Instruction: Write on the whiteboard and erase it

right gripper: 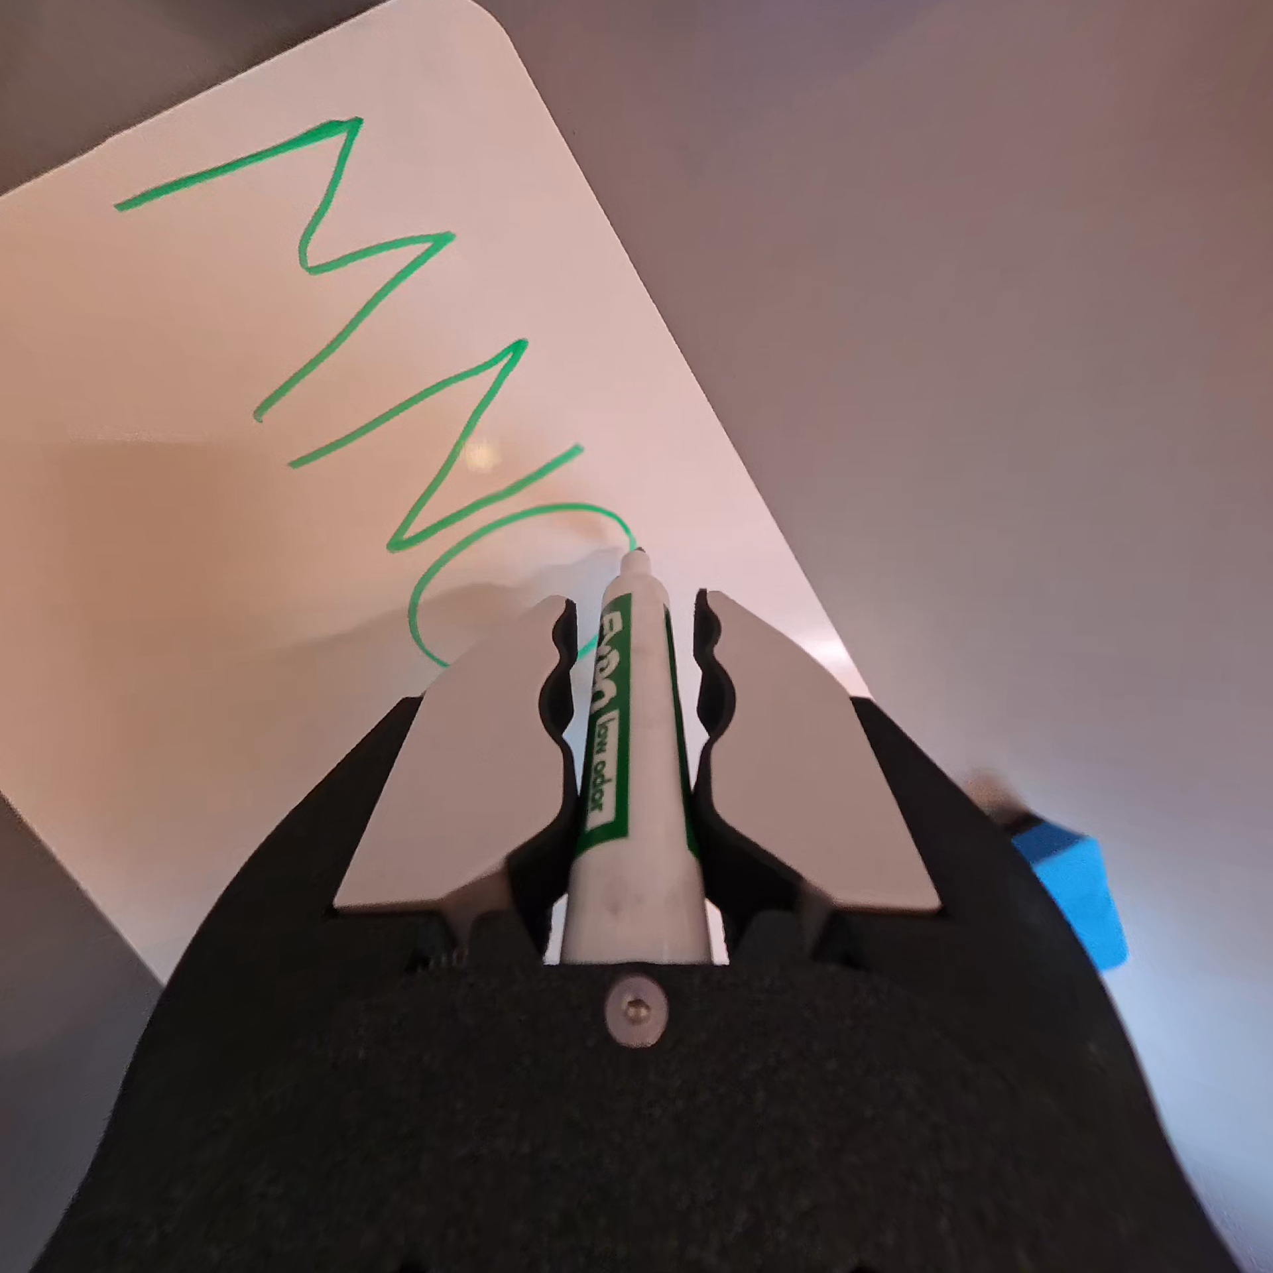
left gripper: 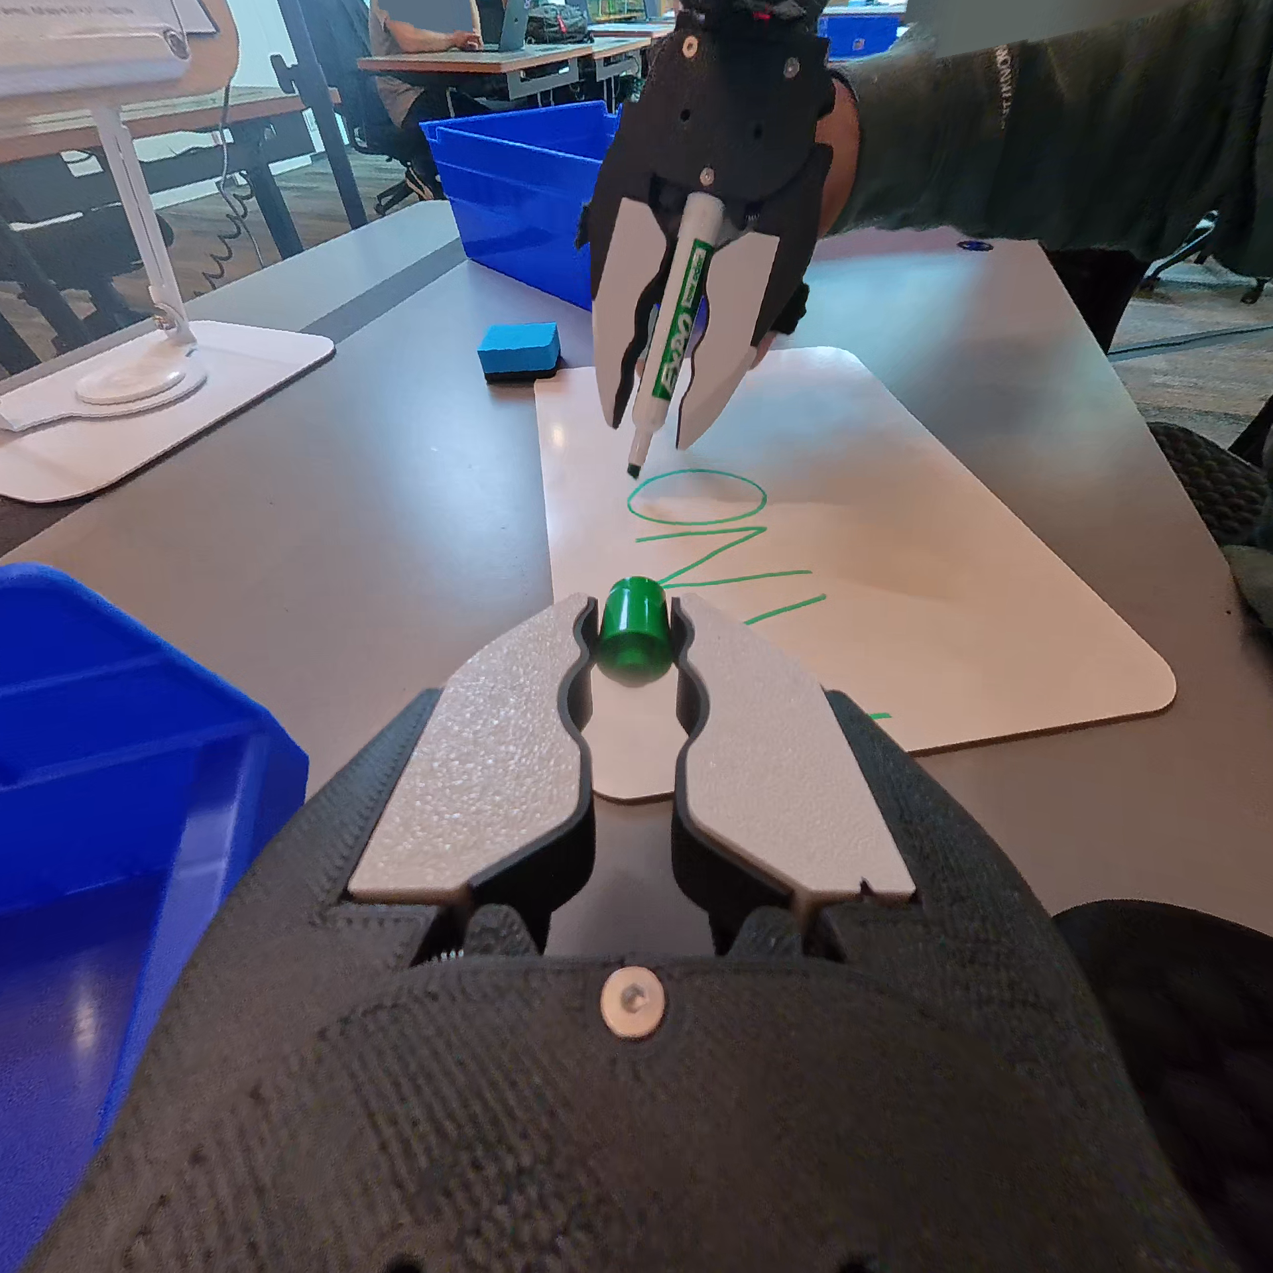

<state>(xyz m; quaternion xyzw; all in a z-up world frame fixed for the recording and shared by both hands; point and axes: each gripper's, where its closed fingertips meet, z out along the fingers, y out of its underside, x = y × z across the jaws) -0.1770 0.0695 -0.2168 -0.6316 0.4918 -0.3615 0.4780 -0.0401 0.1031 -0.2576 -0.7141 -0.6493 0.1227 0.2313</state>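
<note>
Two tools clamped — right (right gripper: 637,606) on marker (right gripper: 634,792), tip at whiteboard (right gripper: 172,551); left (left gripper: 634,609) on cap (left gripper: 634,630).

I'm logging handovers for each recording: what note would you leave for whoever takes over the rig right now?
Left gripper: shut on the green cap, held above the whiteboard's near edge.
Right gripper: shut on the marker, tip at the whiteboard beside the loop just drawn.
Done: green zigzag strokes and a loop.
Left: finish writing, cap the marker, then wipe with the blue eraser, untouched on the table beyond the board.
</note>
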